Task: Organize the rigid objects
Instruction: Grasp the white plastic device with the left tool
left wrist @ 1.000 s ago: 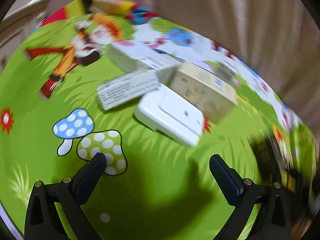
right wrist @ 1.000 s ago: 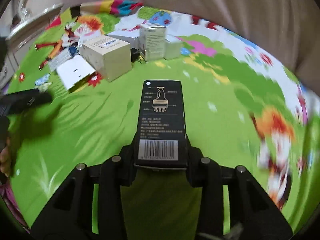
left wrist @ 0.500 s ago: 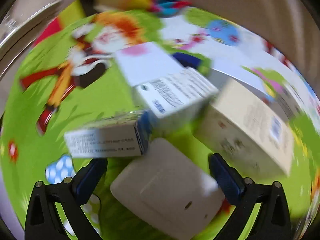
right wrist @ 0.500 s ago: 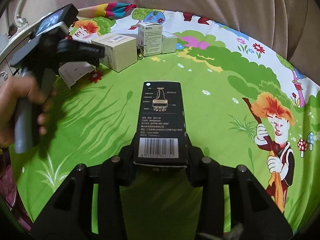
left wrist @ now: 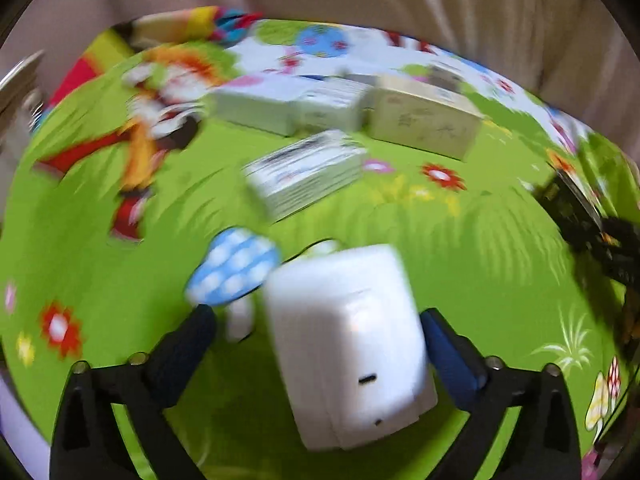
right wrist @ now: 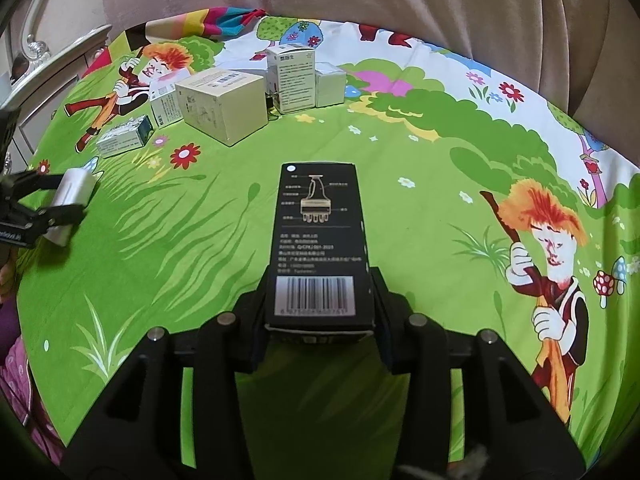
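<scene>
The right gripper (right wrist: 320,320), its jaws just easing apart, flanks a black box (right wrist: 318,240) on the cartoon bedsheet (right wrist: 420,168); the left gripper (left wrist: 316,340) brackets a white box (left wrist: 348,344), grip unclear.

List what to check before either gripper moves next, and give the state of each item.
1. Black box sits between the right gripper's jaws: ok. The jaws have just been opening.
2. Right pads are clear of the black box: cannot tell. They stand close at its sides.
3. White box sits between the left gripper's jaws: ok.
4. Left grip on the white box is firm: cannot tell. The left wrist view is blurred, and a gap shows beside one finger.
5. Bare cloth lies between the two grippers: ok.
6. Beige box and the boxes near it stand apart from both grippers: ok.
</scene>
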The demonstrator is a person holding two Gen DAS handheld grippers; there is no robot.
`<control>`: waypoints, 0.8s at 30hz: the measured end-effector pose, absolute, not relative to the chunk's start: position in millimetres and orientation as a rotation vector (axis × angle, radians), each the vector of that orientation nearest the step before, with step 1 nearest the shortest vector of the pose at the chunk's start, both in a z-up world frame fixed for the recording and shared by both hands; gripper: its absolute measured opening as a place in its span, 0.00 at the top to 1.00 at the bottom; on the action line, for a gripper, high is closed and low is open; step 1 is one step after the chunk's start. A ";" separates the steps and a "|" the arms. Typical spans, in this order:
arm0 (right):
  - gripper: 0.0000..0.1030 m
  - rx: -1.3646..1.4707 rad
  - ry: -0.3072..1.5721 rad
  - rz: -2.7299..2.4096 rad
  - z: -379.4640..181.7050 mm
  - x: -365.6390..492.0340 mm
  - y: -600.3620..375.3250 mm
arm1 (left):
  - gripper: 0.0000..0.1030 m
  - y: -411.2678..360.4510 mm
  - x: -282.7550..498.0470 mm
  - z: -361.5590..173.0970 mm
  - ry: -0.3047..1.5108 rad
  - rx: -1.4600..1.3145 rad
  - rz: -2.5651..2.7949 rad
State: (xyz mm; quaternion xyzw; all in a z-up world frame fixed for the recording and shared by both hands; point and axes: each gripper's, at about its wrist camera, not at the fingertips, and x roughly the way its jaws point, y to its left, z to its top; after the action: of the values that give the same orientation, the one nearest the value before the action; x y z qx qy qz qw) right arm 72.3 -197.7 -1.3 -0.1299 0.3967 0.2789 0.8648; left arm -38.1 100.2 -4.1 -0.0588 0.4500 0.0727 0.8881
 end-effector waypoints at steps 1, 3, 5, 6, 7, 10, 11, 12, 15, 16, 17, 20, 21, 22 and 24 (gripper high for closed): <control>0.53 -0.271 0.832 0.583 -1.4 72.1 -197.7 | 0.00 104.3 -41.9 -4.6 0.944 -0.161 0.194; 0.53 -0.269 0.833 0.582 -1.2 72.1 -197.7 | 0.00 113.4 -47.4 -4.5 0.935 -0.243 0.273; 0.52 -0.266 0.834 0.582 -1.3 72.0 -197.9 | 0.00 116.7 -45.8 -2.9 0.925 -0.302 0.303; 0.52 -0.264 0.835 0.582 -1.1 72.0 -198.0 | 0.00 116.4 -40.9 -3.3 0.927 -0.301 0.304; 0.52 -0.263 0.835 0.582 -1.0 71.9 -198.1 | 0.00 114.7 -36.5 -3.8 0.930 -0.283 0.306; 0.52 -0.263 0.835 0.579 -1.0 71.5 -197.9 | 0.00 104.1 -29.7 -7.4 0.940 -0.182 0.333; 0.52 -0.263 0.835 0.578 -0.9 71.6 -198.1 | 0.00 102.1 -31.3 -7.9 0.925 -0.172 0.327; 0.52 -0.262 0.835 0.578 -0.9 71.7 -198.3 | 0.00 101.6 -34.0 -8.4 0.909 -0.169 0.323; 0.51 -0.258 0.837 0.579 -0.9 72.0 -198.7 | 0.00 99.9 -38.4 -9.0 0.878 -0.145 0.304; 0.50 -0.256 0.839 0.580 -1.0 72.6 -199.0 | 0.00 99.0 -41.5 -9.3 0.873 -0.144 0.299; 0.48 -0.253 0.841 0.581 -1.1 72.9 -198.9 | 0.00 99.2 -43.0 -10.0 0.868 -0.142 0.298; 0.26 -0.257 0.853 0.621 -2.3 74.6 -194.0 | 0.00 96.7 -42.5 -9.2 0.866 -0.143 0.300; 0.21 -0.284 0.853 0.624 -3.3 74.1 -188.4 | 0.00 95.9 -43.5 -9.2 0.867 -0.144 0.300; 0.20 -0.300 0.850 0.612 -3.4 74.7 -183.8 | 0.00 96.9 -42.3 -9.6 0.868 -0.145 0.299; 0.18 -0.273 0.861 0.603 -4.1 81.8 -182.6 | 0.00 97.1 -43.8 -7.9 0.875 -0.149 0.297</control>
State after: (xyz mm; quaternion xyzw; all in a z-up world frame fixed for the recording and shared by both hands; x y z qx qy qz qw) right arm 81.8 -182.6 -4.1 -0.1297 0.4098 0.2870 0.8561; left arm -43.8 97.1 -7.9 -0.0719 0.4215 0.1430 0.8926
